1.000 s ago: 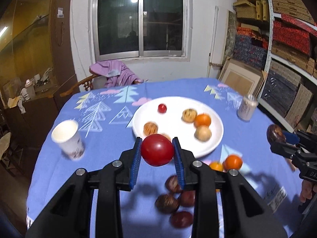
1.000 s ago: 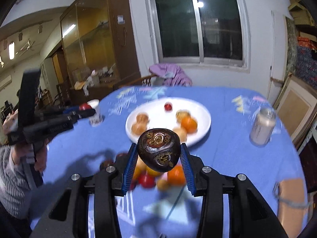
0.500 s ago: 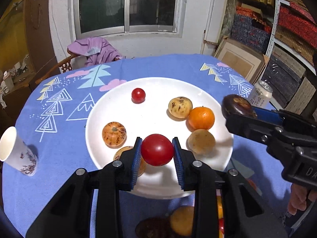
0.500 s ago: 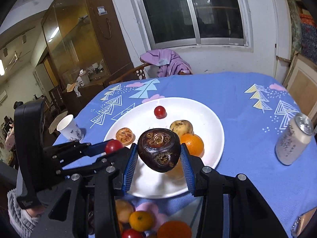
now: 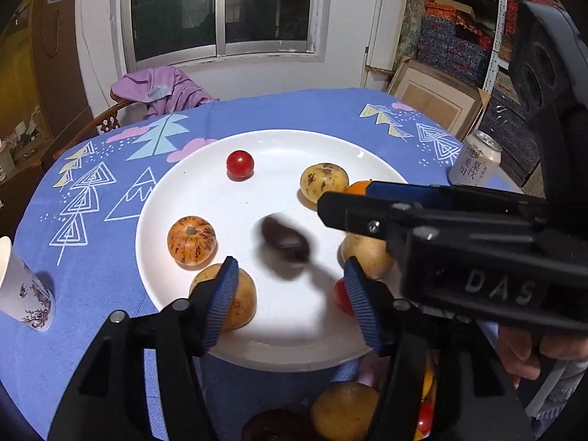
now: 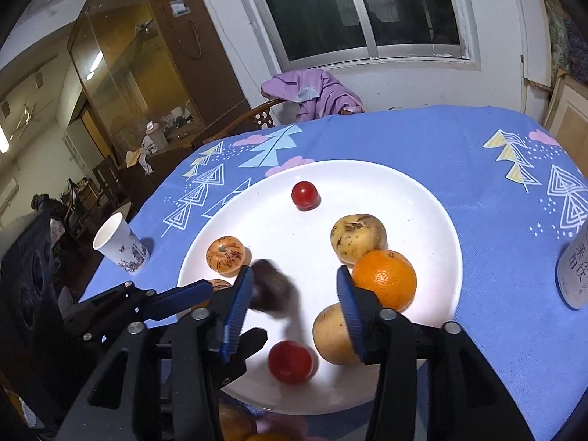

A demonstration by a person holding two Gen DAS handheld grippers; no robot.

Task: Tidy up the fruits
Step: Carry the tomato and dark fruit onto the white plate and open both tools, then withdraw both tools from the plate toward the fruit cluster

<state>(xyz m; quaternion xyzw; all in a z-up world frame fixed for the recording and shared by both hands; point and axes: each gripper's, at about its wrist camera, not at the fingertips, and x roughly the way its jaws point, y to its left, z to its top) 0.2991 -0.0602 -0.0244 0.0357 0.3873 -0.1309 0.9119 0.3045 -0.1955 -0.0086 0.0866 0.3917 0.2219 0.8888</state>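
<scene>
While both your grippers hang over the plate point(image 6: 433, 205), left gripper point(image 5: 290, 296) and right gripper point(image 6: 294, 303) have just been opening, nothing between them; lower frame, red fruit point(image 6: 290, 362); beyond, blurred dark fruit point(image 6: 270, 290), left of centre.

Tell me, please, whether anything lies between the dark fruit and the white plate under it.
Nothing visible does: the dark fruit is blurred over a bare patch of the plate.
</scene>
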